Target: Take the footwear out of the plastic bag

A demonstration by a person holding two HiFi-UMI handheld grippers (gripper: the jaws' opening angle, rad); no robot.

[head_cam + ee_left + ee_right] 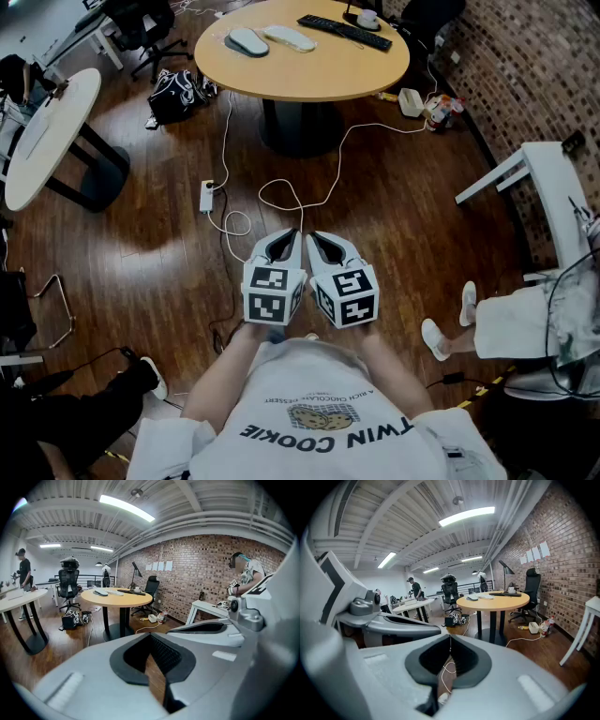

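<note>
Both grippers are held side by side in front of the person's chest, above the wooden floor. My left gripper (292, 232) (150, 634) is shut with nothing between its jaws. My right gripper (313, 235) (450, 637) is shut too and holds nothing. Far ahead stands a round wooden table (319, 70) (115, 599) (501, 603). On it lie a grey flat item (248, 41) and a pale one (289, 37); whether these are the footwear or a bag I cannot tell. No plastic bag can be clearly made out.
A black keyboard (345, 32) and a cup (367, 17) share the round table. A white cable (281, 192) and power strip (207, 195) lie on the floor ahead. A black bag (175, 94), a white oval table (42, 131), a white desk (553, 187) and a seated person's feet (450, 323) surround me.
</note>
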